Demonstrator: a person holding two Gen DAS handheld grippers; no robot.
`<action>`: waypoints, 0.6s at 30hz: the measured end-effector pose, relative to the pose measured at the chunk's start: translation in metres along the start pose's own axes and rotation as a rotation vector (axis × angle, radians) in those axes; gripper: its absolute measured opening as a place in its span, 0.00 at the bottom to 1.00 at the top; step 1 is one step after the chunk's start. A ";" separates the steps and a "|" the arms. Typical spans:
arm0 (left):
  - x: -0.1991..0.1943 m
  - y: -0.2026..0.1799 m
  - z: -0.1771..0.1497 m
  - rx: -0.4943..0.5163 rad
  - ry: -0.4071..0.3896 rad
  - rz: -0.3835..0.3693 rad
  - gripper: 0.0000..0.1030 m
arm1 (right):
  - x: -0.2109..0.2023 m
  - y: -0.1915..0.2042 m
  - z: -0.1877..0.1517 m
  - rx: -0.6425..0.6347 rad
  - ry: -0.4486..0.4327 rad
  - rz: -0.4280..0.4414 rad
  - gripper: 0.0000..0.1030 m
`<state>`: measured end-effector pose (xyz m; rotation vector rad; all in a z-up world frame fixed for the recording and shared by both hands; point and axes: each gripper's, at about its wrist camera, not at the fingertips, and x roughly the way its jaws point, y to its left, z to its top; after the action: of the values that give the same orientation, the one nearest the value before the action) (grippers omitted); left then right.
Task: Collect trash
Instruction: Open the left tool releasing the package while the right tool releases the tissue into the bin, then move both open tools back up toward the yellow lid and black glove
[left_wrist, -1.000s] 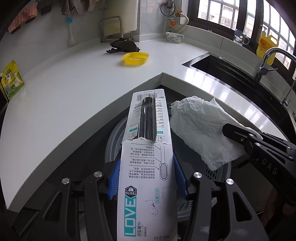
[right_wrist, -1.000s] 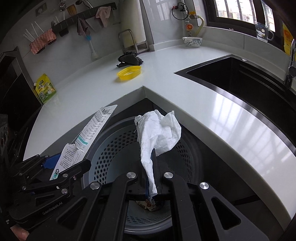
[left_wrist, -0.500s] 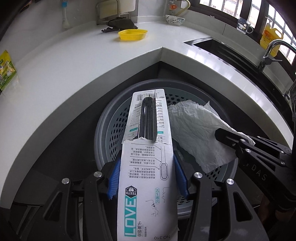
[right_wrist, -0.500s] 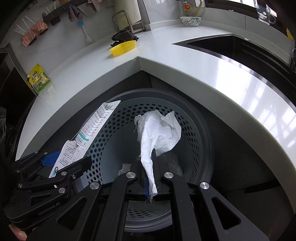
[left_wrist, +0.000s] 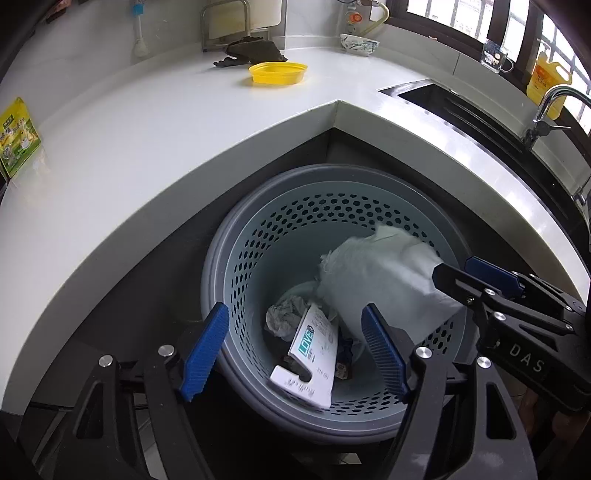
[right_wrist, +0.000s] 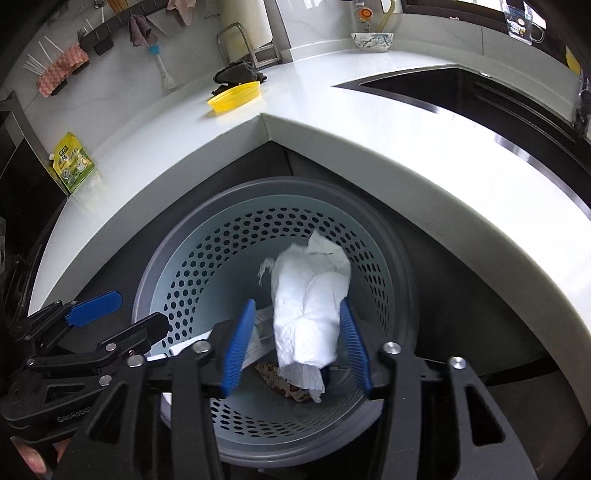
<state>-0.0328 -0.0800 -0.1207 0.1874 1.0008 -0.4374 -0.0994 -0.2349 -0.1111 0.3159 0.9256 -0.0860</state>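
The left gripper (left_wrist: 295, 350) is hanging over the perforated grey trash bin (left_wrist: 236, 266), its blue-padded jaws spreading apart with nothing pressed between them. Below and between those pads, the white toothbrush card (left_wrist: 312, 358) marked LOVE is lying loose inside the bin, tilted, its lower end toward the near wall and clear of both pads. Just beyond it a crumpled grey wad of paper (left_wrist: 284, 317) is sitting on the bin's floor.

The right gripper (right_wrist: 295, 345) is pointing down into the same bin (right_wrist: 173, 266), and its jaws are opening too. The white tissue (right_wrist: 310, 310) is standing between the blue pads but looks free of them, slightly blurred, with its bottom tip over a patterned wrapper (right_wrist: 280, 382) lying on the bin's floor. In the left wrist view the same tissue (left_wrist: 384, 280) is showing just ahead of the right gripper's fingertips (left_wrist: 491, 275), inside the bin's right side.

Farther off, the white countertop (left_wrist: 147, 147) is wrapping around the bin in a corner. On it a yellow dish (left_wrist: 277, 72) is sitting beside a dark cloth (left_wrist: 255, 51), a green packet (left_wrist: 16, 136) is leaning at the left, and a patterned bowl (left_wrist: 359, 43) is sitting near the back wall. A dark sink (right_wrist: 480, 92) is lying to the right.
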 end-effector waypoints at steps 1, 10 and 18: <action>0.000 0.001 0.000 -0.003 -0.001 0.003 0.72 | 0.000 -0.001 0.000 0.002 -0.001 -0.002 0.47; -0.001 0.007 0.000 -0.018 -0.006 0.010 0.75 | 0.000 -0.004 0.000 0.018 0.013 -0.002 0.48; -0.001 0.011 0.000 -0.025 -0.009 0.013 0.76 | -0.003 -0.008 -0.001 0.029 0.004 -0.004 0.50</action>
<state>-0.0284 -0.0701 -0.1201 0.1696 0.9952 -0.4132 -0.1040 -0.2420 -0.1113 0.3413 0.9294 -0.1023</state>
